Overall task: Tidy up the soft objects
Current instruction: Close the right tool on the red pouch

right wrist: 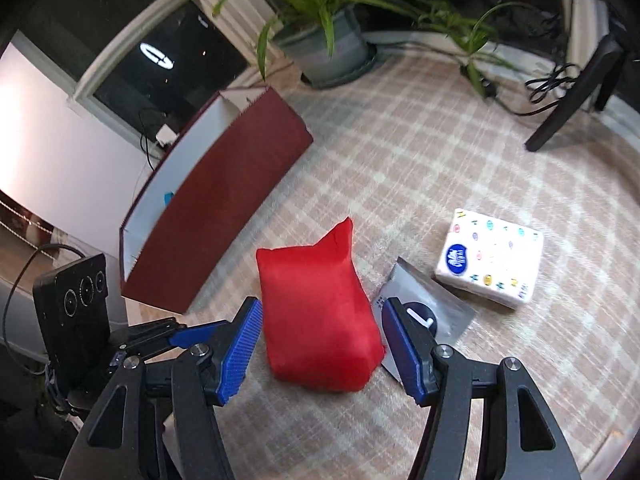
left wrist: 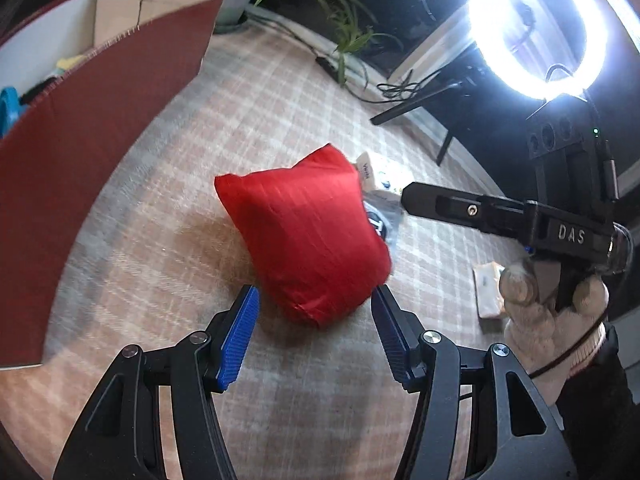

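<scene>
box (right wrist: 216, 208): contents mostly hidden behind its dark red wall
red pillow (right wrist: 320, 312): sat on the checked rug, foil pouch (right wrist: 432, 300) partly covered by it
left gripper (left wrist: 316, 334): spread wide, nothing gripped, pillow just ahead
right gripper (right wrist: 320, 350): released too, pillow framed between the pads

Shiny red cloth cushion (right wrist: 320, 312) on matt woven plaid rug (right wrist: 420, 168).

it was a home room: a plaid carpet (right wrist: 400, 168), potted plants (right wrist: 332, 36) and a ring light (left wrist: 536, 28) showed it.
</scene>
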The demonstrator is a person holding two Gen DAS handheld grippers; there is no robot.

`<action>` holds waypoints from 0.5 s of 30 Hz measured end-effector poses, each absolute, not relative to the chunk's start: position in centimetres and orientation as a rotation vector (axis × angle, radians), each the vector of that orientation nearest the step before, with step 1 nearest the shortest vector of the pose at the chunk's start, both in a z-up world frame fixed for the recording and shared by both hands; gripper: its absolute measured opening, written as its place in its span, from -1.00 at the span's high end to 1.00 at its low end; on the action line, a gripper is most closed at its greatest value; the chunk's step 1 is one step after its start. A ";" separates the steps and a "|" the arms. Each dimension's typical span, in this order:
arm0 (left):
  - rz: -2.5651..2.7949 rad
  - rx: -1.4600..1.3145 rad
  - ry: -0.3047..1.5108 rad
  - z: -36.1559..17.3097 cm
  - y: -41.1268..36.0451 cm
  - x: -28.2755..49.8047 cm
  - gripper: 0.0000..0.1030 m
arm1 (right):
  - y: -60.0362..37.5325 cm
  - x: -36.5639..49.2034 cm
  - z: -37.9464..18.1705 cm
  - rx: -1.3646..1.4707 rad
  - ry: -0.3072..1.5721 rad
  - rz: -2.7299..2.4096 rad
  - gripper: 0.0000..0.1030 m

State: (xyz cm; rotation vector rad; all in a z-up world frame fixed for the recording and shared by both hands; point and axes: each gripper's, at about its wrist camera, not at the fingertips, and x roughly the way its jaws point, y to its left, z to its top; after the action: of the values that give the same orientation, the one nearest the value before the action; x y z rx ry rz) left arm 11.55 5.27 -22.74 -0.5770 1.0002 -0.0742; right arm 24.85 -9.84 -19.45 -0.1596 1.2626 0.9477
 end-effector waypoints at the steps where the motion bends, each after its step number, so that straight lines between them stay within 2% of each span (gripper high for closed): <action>1: -0.067 -0.583 1.005 -23.1 5.2 11.8 -0.22 | -9.7 24.9 -19.8 -0.165 1.269 0.949 -0.13; 15: -0.053 -0.621 1.024 -25.6 5.4 14.5 -0.22 | -7.3 25.8 -23.4 -0.198 1.353 0.967 -0.12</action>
State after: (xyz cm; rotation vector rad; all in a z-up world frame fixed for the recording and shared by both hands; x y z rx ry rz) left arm 14.54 5.39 -25.56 -0.6206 1.0240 -0.0531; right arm 25.77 -7.34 -23.40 -0.1977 1.3526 0.9668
